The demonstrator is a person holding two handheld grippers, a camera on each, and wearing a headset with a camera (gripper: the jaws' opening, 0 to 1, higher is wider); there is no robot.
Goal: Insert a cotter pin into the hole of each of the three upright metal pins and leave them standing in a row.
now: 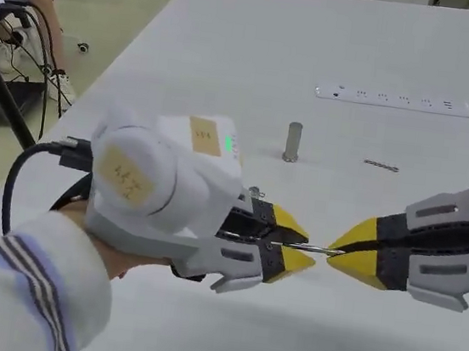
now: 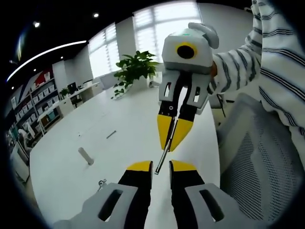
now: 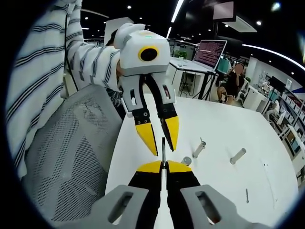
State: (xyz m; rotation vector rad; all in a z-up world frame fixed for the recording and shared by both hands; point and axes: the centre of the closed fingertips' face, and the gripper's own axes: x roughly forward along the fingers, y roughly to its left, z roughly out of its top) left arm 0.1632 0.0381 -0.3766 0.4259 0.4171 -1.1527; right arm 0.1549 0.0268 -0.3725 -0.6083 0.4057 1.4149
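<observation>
Head view: right gripper (image 1: 334, 249) on cotter pin (image 1: 311, 248)

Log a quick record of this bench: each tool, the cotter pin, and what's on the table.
Right tool: shut on cotter pin
Left tool: open, jaws either side of the pin's free end
Metal pin: upright on table, apart from both tools
Spare cotter pin: lying flat on table

My head view looks down close on the tabletop (image 1: 233, 47); cameras on the left tool (image 1: 309, 249) and right tool (image 1: 334, 251) face each other.
</observation>
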